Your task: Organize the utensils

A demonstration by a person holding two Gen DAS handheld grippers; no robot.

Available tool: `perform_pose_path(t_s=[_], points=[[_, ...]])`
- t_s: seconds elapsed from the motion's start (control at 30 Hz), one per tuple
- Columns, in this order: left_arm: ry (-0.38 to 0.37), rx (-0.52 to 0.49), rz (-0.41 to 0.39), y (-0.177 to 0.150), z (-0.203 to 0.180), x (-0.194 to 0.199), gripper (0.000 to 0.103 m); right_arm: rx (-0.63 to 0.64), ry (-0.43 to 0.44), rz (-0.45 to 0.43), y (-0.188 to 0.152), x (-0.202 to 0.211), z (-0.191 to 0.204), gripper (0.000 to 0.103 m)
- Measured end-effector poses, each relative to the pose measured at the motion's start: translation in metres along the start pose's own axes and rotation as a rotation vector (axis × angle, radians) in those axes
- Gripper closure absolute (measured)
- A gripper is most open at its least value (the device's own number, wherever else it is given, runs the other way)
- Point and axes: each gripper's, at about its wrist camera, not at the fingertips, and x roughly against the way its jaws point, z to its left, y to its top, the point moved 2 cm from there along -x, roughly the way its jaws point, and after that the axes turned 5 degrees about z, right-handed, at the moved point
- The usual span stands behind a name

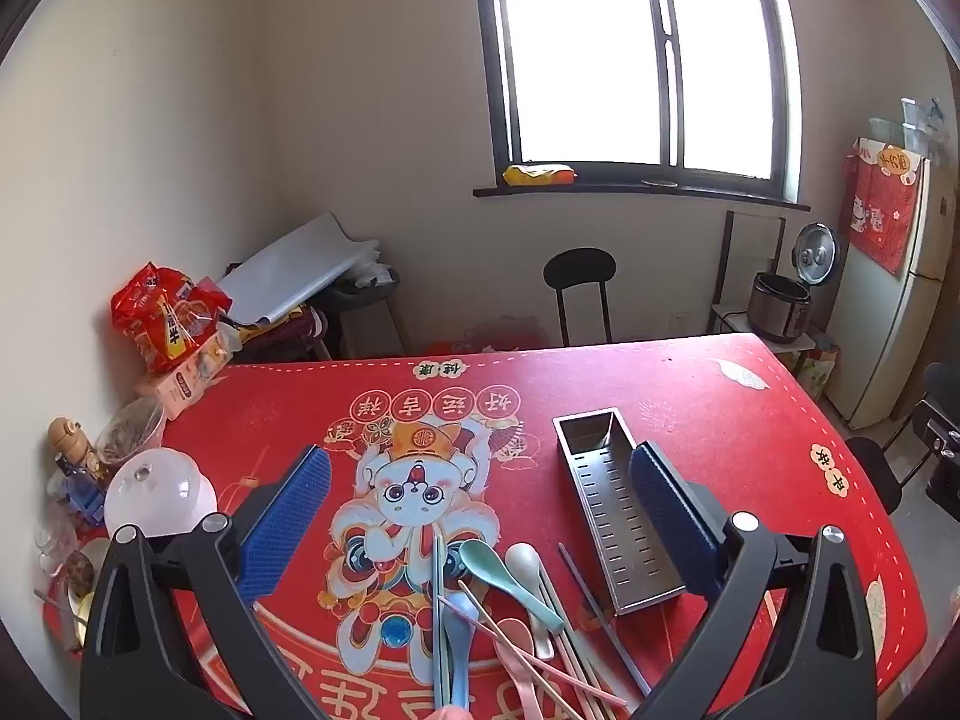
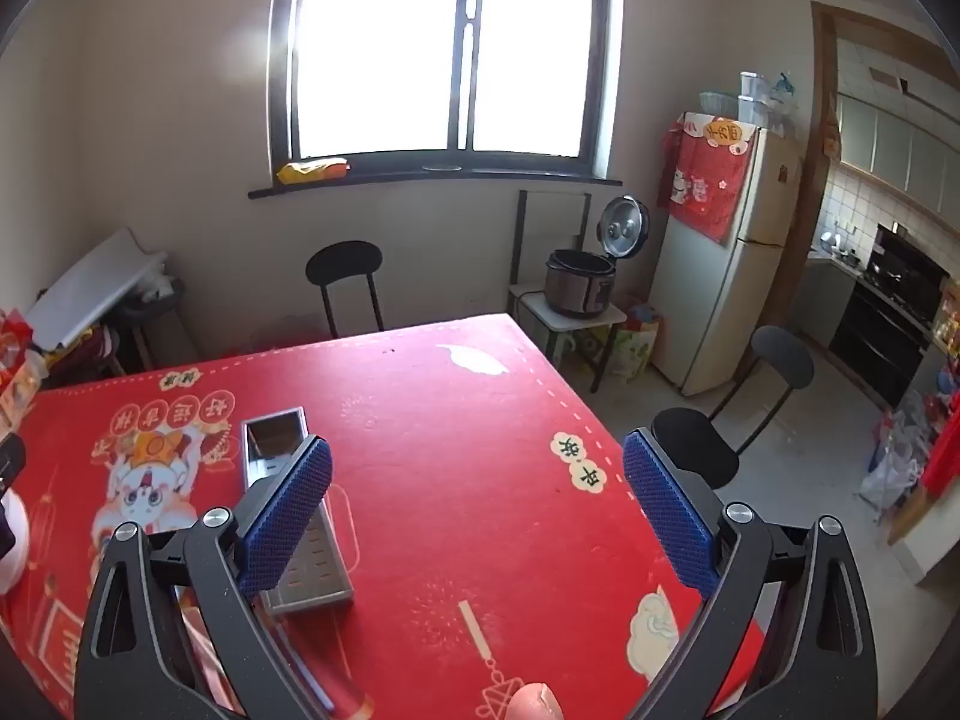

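Note:
A pile of utensils lies on the red tablecloth near the front edge: a teal spoon (image 1: 507,576), a white spoon (image 1: 528,570), a pink spoon (image 1: 519,657), a blue spoon (image 1: 461,642) and several chopsticks (image 1: 576,654). A long perforated steel holder (image 1: 618,510) lies to their right; it also shows in the right wrist view (image 2: 300,516). My left gripper (image 1: 480,480) is open and empty above the pile. My right gripper (image 2: 477,480) is open and empty above the bare cloth right of the holder.
Along the table's left edge stand a clear dome lid (image 1: 159,492), a blue bottle (image 1: 81,480), a glass bowl (image 1: 129,432) and a red noodle pack (image 1: 165,318). Black chairs (image 2: 720,420) stand by the right and far sides. A fridge (image 2: 720,252) and rice cooker (image 2: 579,288) stand behind.

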Motion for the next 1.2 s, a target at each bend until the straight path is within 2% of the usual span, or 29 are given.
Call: perform_pose_path(t_s=[1.2], points=[[-0.001, -0.011, -0.015, 0.0037, -0.0034, 0.0046, 0.005, -0.008, 0.004, -0.005, 0.0008, 0.0015, -0.0063, 0.009]])
